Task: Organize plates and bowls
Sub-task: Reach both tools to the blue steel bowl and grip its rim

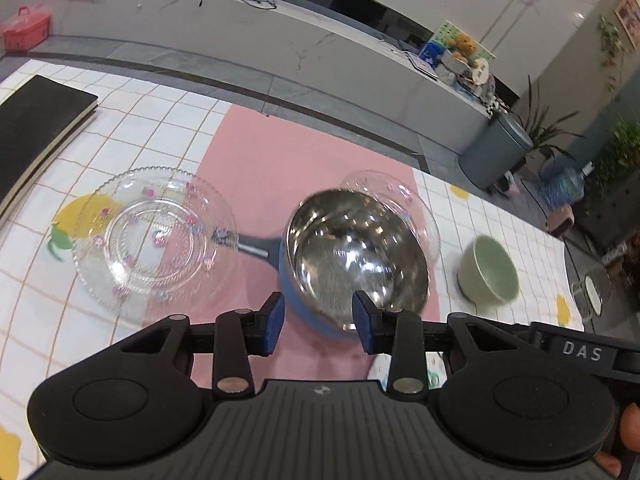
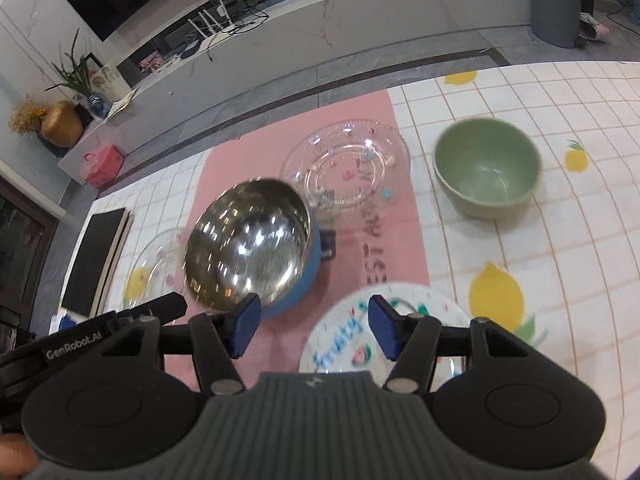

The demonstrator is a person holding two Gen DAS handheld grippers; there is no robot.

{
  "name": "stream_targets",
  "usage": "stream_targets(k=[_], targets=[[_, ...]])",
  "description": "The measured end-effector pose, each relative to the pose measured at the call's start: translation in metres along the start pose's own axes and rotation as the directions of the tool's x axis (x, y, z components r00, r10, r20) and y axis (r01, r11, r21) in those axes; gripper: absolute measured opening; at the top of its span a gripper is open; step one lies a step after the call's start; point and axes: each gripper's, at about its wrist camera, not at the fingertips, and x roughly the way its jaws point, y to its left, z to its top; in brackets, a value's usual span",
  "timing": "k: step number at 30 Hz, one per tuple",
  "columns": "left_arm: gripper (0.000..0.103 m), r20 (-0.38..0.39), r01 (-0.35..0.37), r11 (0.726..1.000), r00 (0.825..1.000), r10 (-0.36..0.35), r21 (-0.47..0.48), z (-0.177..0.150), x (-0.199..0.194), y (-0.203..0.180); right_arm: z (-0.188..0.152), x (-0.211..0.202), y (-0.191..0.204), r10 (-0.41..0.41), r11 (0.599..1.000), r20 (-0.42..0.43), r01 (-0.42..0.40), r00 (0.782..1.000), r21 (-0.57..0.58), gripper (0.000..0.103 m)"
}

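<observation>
Both grippers stand released, gripping nothing: left gripper [image 1: 318, 322], right gripper [image 2: 314, 328]. The steel bowl [image 1: 356, 252] sits mid-table on the pink mat [image 1: 256, 168], apparently overlapping a glass plate [image 2: 348, 164]. The green bowl [image 2: 486, 166] stands toward the right edge.

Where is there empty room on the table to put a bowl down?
Bare cloth lies right of the green bowl, around the lemon prints, and between the black book and the glass plate. The pink mat is crowded: the steel bowl, another glass plate and a painted plate sit close together.
</observation>
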Motion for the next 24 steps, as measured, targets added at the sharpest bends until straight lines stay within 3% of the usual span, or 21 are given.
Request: stream_targets(k=[10,17,24], targets=[[0.042,-0.015,-0.032,0.999,0.999,0.032,-0.018,0.014,0.028,0.003,0.028,0.051,0.006,-0.007,1.000,-0.048,0.008,0.999,0.019,0.059],[0.041,-0.042,-0.024,0.999,0.999,0.023,-0.045,0.014,0.044,0.007,0.024,0.082,0.006,-0.015,0.999,-0.086,0.018,0.996,0.032,0.059],[0.036,-0.044,-0.029,0.998,0.999,0.027,-0.054,0.011,0.050,0.009,0.021,0.099,-0.002,0.007,0.998,-0.100,-0.001,0.995,0.055,0.049]])
